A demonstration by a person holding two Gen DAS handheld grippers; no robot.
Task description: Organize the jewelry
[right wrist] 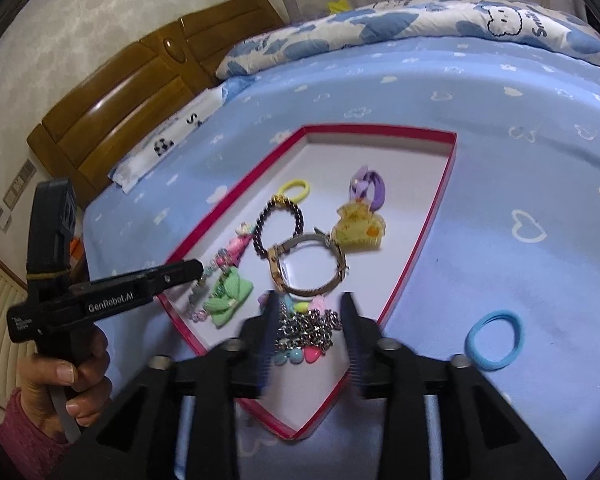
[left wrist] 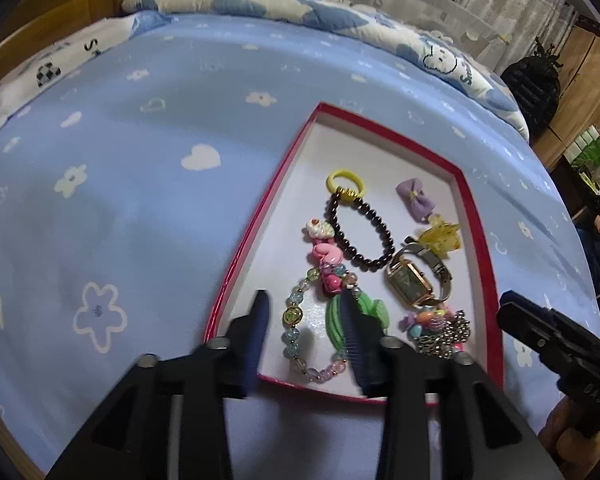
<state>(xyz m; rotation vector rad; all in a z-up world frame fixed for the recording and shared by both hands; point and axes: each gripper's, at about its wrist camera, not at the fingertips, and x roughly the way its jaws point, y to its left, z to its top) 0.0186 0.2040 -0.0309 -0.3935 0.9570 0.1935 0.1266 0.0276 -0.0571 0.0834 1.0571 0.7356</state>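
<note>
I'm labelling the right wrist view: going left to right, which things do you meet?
Left gripper → green bow → dark bead bracelet → yellow claw clip → blue hair tie, outside the red box.

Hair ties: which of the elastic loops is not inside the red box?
The blue hair tie. It lies on the bedsheet outside the red box, while the yellow hair tie sits inside it beside the dark beaded bracelet.

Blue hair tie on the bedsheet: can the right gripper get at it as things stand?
Probably yes. The blue hair tie lies alone on the sheet outside the red box, beside the open right gripper, with nothing between them.
</note>
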